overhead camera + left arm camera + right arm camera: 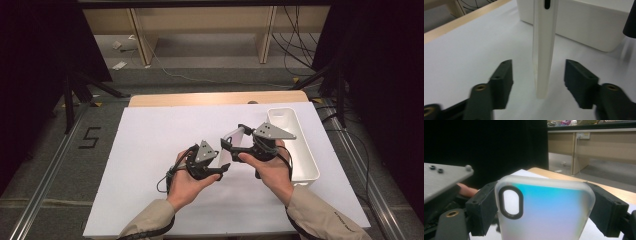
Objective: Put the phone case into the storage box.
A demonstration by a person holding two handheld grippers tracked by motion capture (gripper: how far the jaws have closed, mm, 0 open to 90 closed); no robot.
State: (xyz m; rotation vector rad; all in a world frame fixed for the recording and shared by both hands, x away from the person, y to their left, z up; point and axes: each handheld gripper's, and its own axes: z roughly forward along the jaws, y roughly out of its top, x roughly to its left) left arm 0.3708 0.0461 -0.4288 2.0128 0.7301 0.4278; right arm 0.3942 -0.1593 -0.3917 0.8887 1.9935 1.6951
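I have the phone case (544,212) pinched across its width in the right gripper (239,141); its fingers (482,207) press on both long edges, so the case is carried by that grip alone, up off the worktop (150,145). I hold it edge-on toward the left gripper (539,82) so that the thin side faces those fingers and they can take it across its thickness.

The left gripper's fingers (502,81) stand apart, one on either side of the case (543,50), with a clear gap on both sides, so they hold nothing. I judge this a hand-over or a re-grip: the case sits between the left fingers, ready to be clamped, while the right keeps it steady.

The case's camera cutout (510,202) is at the end nearest the right camera, and the frosted back faces it. In the high view both hands meet over the middle of the worktop, with the white bin (300,145) just to the right, probably where the case goes or came from.
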